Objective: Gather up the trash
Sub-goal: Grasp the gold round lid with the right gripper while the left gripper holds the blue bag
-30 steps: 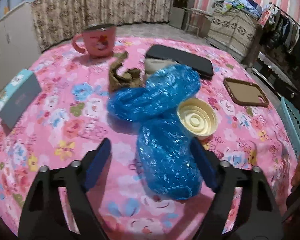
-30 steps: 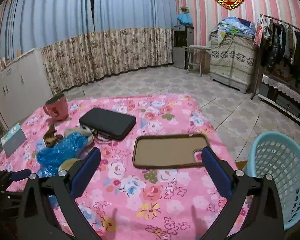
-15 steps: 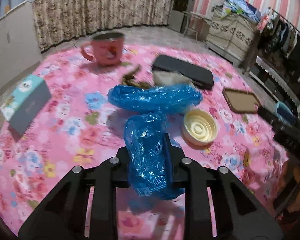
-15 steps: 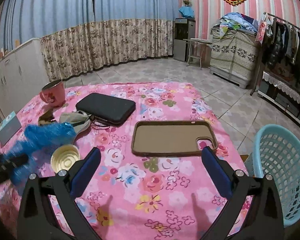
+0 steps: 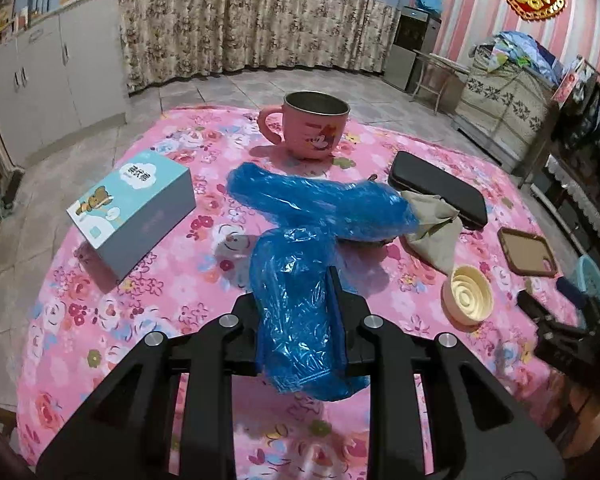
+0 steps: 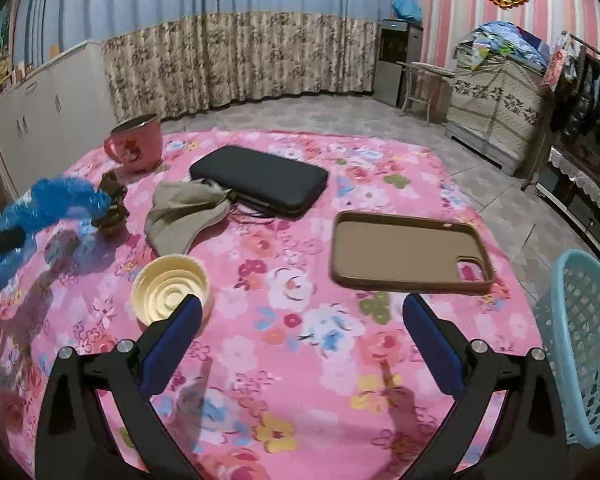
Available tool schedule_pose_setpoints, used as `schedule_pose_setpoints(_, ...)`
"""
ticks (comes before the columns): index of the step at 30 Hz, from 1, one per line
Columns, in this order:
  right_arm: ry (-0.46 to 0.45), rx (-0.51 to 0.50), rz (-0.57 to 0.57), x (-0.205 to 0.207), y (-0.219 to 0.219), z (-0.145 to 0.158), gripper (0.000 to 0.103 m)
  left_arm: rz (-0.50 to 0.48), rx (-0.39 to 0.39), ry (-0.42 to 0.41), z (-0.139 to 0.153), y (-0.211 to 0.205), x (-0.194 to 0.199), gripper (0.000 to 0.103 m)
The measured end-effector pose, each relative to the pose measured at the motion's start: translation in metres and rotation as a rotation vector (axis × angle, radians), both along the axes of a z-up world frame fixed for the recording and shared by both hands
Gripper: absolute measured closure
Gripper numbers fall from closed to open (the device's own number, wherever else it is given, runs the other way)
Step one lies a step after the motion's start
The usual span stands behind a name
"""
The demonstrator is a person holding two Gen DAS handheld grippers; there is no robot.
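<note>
Pink flowered cloth covers the one worktop [image 6: 284, 360], with a tiled floor and patterned curtains behind it. Going left to right in the left wrist view: one pale blue box [image 5: 134, 210] printed with a bear, one pink mug [image 5: 310, 130], one crumpled blue plastic wrapper [image 5: 312, 240], one black case [image 5: 436, 188], one beige cloth [image 5: 432, 232] touching the case, one cream lid [image 5: 466, 300] and one brown phone case [image 5: 528, 252]. The left gripper [image 5: 298, 312] has its fingers pressed onto the near end of the blue plastic wrapper, having just closed on it; the far end arches above the cloth. In the right wrist view one small brown scrap [image 6: 114, 204] sits by the wrapper's tip. The right gripper [image 6: 302, 316] has its fingers spread wide over bare cloth, near the cream lid. One light blue basket [image 6: 584, 340] stands off the worktop's right edge.
</note>
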State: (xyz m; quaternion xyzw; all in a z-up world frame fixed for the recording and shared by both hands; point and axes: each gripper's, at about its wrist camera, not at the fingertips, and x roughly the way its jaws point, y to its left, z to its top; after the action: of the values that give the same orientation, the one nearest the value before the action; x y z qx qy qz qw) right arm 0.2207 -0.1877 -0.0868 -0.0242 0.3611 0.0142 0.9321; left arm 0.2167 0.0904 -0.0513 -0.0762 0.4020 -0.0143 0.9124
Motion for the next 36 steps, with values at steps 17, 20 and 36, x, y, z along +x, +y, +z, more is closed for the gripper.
schedule_pose_setpoints(17,0.137,0.078,0.113,0.027,0.033,-0.020,0.084,0.004,-0.040,0.018,-0.007,0.008,0.008,0.079)
schedule_pose_setpoints(20,0.131,0.065,0.136,0.025,0.037,-0.019,0.096,-0.008,-0.040,0.015,-0.007,0.004,0.008,0.079)
schedule_pose_setpoints(36,0.045,0.080,0.035,-0.016,-0.036,0.017,0.098,-0.196,-0.038,0.001,-0.005,-0.056,-0.014,0.079)
